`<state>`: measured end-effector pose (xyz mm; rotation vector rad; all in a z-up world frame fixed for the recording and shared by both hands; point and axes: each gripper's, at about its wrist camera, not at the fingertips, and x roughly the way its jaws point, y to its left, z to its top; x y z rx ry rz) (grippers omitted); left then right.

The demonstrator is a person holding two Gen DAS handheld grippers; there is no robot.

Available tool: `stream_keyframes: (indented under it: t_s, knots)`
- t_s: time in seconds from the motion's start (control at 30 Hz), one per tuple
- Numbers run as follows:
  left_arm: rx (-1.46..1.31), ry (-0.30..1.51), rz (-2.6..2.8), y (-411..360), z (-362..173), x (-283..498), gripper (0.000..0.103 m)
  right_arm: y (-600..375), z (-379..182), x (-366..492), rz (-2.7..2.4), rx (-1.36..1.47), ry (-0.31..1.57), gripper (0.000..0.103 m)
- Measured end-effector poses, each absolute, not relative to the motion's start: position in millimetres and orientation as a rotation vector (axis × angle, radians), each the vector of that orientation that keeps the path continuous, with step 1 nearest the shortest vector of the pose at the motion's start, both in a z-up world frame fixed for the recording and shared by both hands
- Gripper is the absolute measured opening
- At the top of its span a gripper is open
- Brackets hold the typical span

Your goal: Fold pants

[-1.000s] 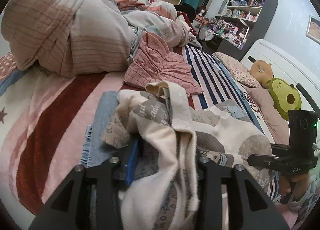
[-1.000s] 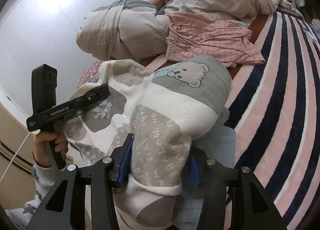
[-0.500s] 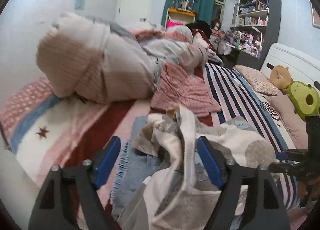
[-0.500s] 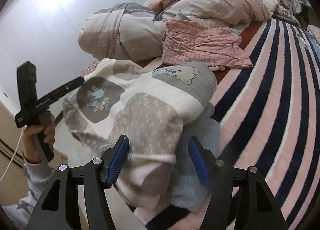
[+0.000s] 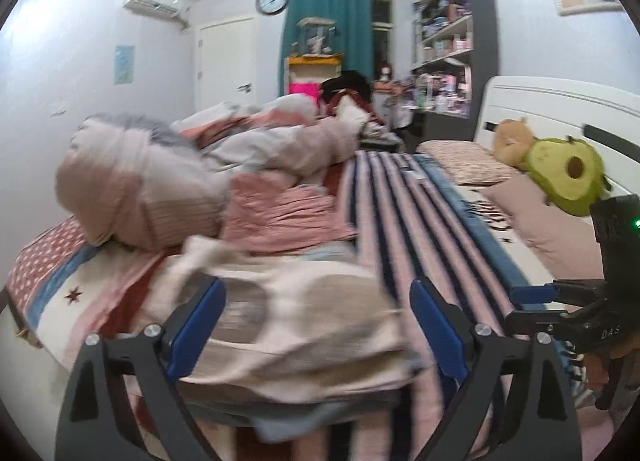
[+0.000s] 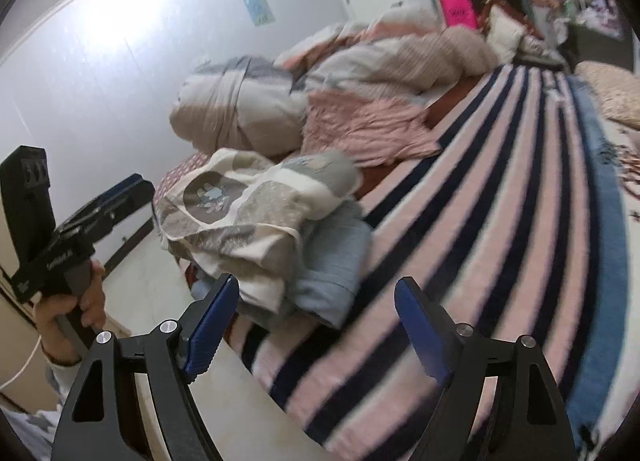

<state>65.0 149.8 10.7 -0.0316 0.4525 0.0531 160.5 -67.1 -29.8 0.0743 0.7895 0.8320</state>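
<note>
Dim indoor light, wall (image 6: 100,45) glare, motion blur throughout, fisheye-bent dark edges.

"DAS" on right gripper (image 5: 532,293) body, other print unreadable

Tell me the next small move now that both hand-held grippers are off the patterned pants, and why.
Probably back both away. The left hand-held gripper and right hand-held gripper are open and empty, and the patterned pants lie as a compact folded bundle on the blue garment, so the fold looks done.

Striped bed (image 6: 500,197), folded pants (image 6: 256,205), pink garment (image 6: 360,129), duvet (image 6: 248,105)
</note>
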Motion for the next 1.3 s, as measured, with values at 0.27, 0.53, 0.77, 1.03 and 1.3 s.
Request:
stream_keyframes:
  t_s: [0.27,0.53,0.77,1.03,1.3]
  knots:
    - [-0.041,0.375,-0.054,36,6,55,0.096,-176,-18,92,0.635,0.045,0.608,0.100]
    - [-0.024,0.365,-0.085,-22,-8,45,0.097,-242,-20,37,0.432,-0.011,0.460,0.102]
    - [0.000,0.377,-0.079,-34,-9,44,0.097,-259,-21,29,0.439,0.020,0.446,0.102]
    - [0.000,0.384,-0.088,-37,-10,46,0.098,-262,-16,30,0.443,0.048,0.441,0.102]
    - [-0.006,0.381,-0.098,-39,-12,46,0.098,-259,-13,31,0.436,0.040,0.437,0.102]
